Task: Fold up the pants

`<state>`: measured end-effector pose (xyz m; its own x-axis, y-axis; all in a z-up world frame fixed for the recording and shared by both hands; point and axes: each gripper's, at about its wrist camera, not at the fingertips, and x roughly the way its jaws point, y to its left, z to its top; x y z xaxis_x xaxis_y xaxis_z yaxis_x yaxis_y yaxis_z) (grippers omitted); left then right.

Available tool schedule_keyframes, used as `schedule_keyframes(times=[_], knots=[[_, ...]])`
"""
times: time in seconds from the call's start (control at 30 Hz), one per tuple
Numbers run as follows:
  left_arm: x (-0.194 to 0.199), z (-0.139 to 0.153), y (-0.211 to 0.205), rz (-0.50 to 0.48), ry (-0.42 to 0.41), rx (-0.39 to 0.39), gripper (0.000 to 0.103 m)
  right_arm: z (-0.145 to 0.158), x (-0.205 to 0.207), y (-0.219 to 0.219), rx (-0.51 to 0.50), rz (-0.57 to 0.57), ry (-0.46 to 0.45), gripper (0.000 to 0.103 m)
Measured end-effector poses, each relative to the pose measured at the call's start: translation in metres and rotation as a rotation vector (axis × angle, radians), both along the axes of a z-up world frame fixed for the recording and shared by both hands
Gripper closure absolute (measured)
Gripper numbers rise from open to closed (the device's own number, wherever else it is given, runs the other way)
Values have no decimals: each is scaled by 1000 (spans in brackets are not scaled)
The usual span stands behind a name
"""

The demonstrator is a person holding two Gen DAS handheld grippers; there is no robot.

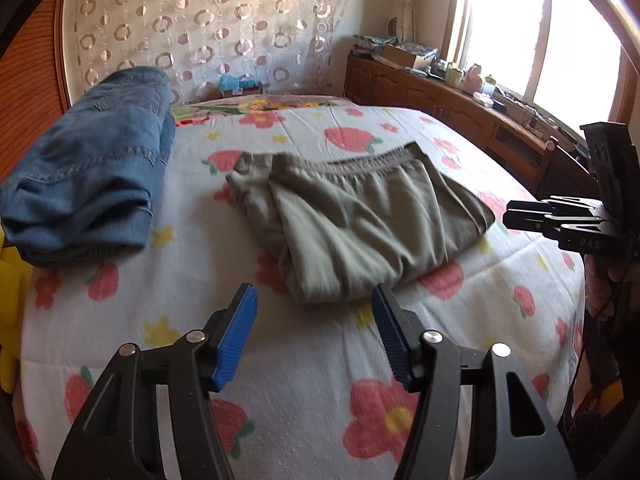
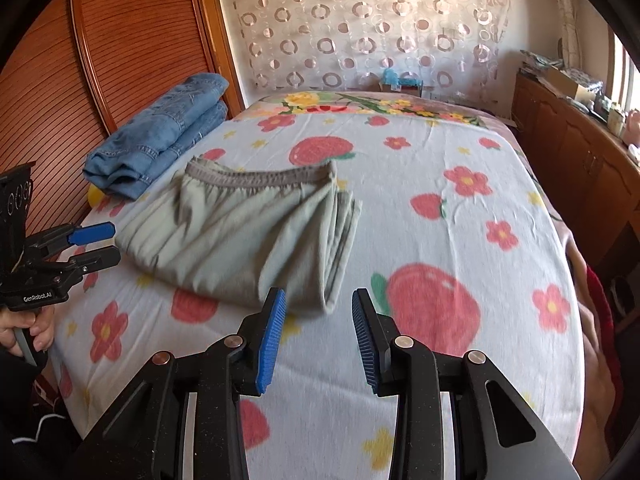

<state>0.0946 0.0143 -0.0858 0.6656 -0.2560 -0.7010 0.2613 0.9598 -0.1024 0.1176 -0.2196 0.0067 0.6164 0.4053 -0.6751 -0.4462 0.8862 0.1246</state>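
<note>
Both handheld grippers point forward and downward, jaws parted with nothing between the blue pads. The left gripper (image 1: 314, 334) stands wider than the right gripper (image 2: 319, 338). At the near left edge of the right wrist view, a hand (image 2: 28, 330) curls its fingers around the left gripper's grip.

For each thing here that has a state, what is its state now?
Green pants: folded, lying flat on the bed, held by no gripper.
Jeans: folded, lying on the bed beside the wooden wall.
Left gripper: open, nothing between its pads.
Right gripper: open, nothing between its pads.
Bed cover: spread out, slightly wrinkled.
</note>
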Motion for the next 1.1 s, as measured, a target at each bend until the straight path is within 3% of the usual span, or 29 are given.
schedule_keyframes(times=[0.37,0.67,0.73,0.8,0.87,1.1], knots=[[9,-2,-1,5,-7,7,56,-10,6,3,6,-2,29,67],[20,-5,-5,-26,8,-7,73,-13,20,10,31,11,36,67],[20,-4,-5,-32,9,-8,81,-14,21,10,34,14,39,67],[18,-2,-5,-32,7,-4,90,-14,21,10,43,18,40,79],[16,1,-3,-31,0,-17,92,-13,21,11,44,26,38,93],[-5,18,4,-37,-34,-59,92,-1,4,2,93,37,-4,98]])
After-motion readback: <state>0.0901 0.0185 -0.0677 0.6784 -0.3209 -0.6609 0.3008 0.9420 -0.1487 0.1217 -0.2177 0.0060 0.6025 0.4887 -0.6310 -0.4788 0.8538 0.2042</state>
